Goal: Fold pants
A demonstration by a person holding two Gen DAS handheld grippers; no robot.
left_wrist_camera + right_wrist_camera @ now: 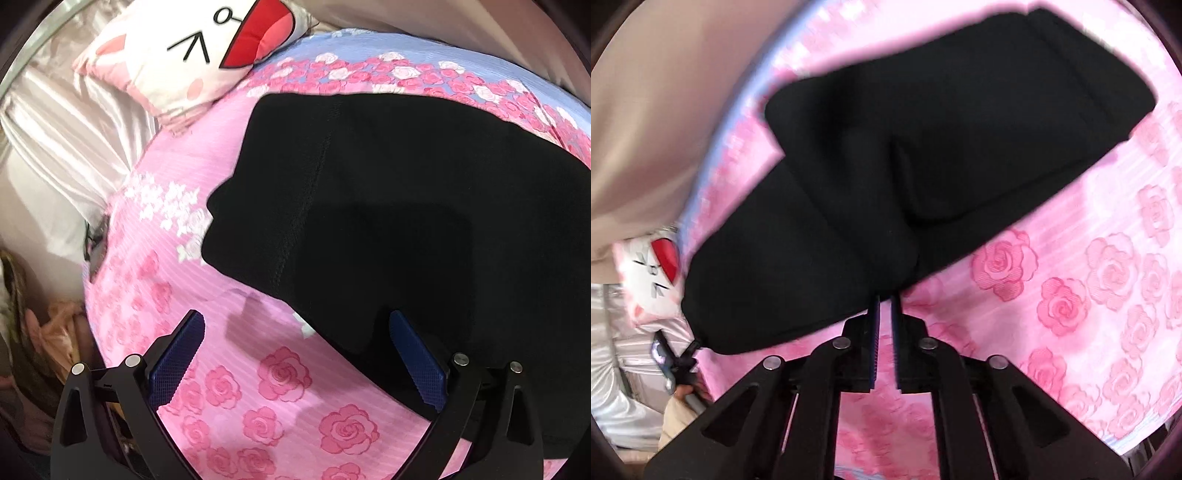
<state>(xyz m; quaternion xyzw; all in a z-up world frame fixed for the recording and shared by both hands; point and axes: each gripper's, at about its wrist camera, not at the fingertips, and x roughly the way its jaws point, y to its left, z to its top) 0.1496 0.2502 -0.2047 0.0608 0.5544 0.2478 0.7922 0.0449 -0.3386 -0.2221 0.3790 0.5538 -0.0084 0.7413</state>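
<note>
- The black pants (923, 155) lie on the rose-print bedspread (258, 387), already doubled into a thick wedge with layers stacked.
- The right gripper (885, 299) has its jaws nearly together, pinching the near edge of the fabric.
- The left gripper (295, 332) stands wide apart, empty, beside the pants' edge.
- Probably one more fold remains.

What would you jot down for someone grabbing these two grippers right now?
Left gripper: open, over the pants' near edge, holding nothing.
Right gripper: shut on the pants at their near edge.
Pants: black, already doubled over in layers on the pink bedspread.
Done: some folding.
Left: probably another fold with the pinched edge, then smoothing.
</note>
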